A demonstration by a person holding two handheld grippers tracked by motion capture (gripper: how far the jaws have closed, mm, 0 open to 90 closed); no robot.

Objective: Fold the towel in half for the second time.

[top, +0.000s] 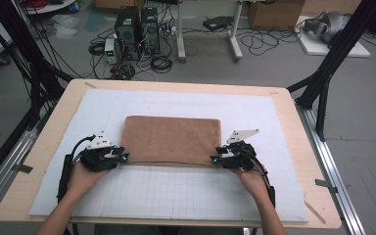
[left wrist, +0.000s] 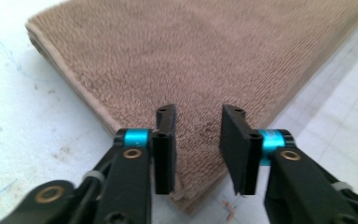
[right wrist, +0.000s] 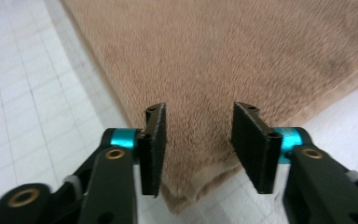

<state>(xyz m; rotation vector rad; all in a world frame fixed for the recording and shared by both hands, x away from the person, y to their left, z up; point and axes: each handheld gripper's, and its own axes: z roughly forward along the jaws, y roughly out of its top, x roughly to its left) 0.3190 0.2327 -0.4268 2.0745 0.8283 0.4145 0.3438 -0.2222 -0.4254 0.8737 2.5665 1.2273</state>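
Brown terry towel (top: 172,139), folded, lies mid-mat (top: 176,196) on the worktop, its two near corners between the parted, empty jaws of the left gripper (left wrist: 198,144) and right gripper (right wrist: 198,144), apparently poised to pinch them next.

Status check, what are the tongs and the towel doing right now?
Left tongs open over the near left corner. Right tongs open over the near right corner. Brown towel folded flat on the white mat, not gripped. Nothing in the way.
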